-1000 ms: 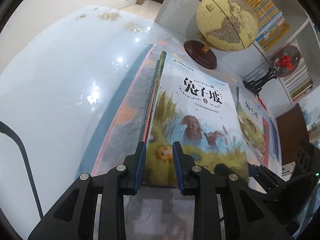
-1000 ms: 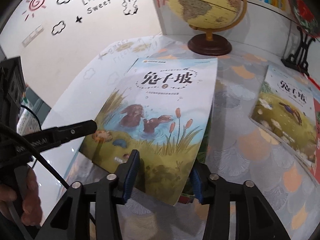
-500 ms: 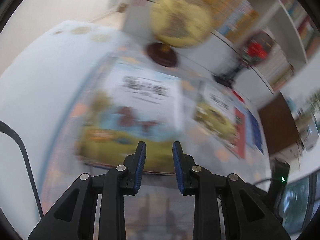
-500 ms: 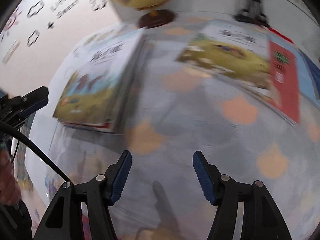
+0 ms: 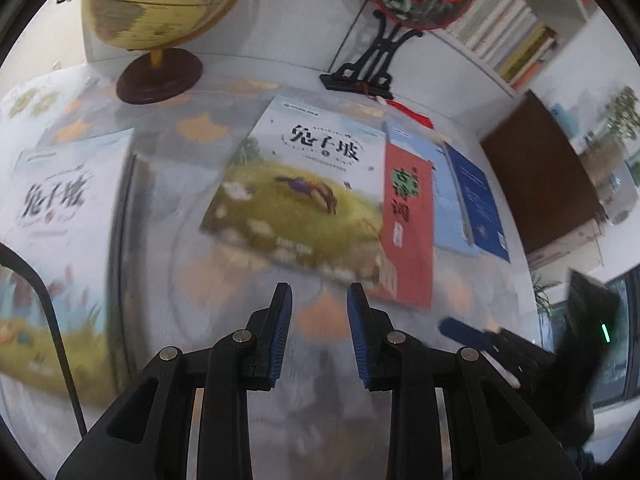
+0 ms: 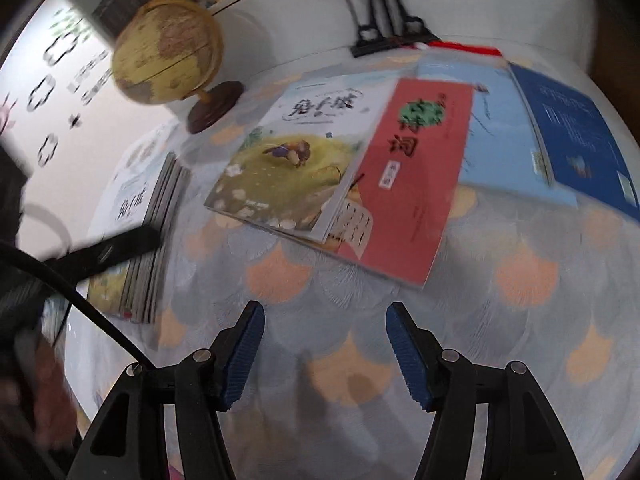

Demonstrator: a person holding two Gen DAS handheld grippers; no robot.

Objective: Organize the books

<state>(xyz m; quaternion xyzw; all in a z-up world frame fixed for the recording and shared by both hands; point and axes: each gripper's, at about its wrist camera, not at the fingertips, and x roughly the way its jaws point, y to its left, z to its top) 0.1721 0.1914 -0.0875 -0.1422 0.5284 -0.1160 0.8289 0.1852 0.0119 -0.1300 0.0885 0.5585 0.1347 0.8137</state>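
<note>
Surface (image 6: 520, 280): stack of books (image 6: 144, 240) at left; globe (image 6: 168, 52) behind it; four overlapping books (image 6: 404, 168) fanned rightward at centre; ornament stand (image 6: 380, 20) behind them.

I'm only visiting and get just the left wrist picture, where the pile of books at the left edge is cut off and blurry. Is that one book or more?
Observer: More. The right wrist view shows the pile from its side: several thin books stacked flat.
Visitor: And the black blur at my lower right?
Observer: That's the right gripper. Its own view shows it open, with nothing between the jaws, above bare tablecloth.
</note>
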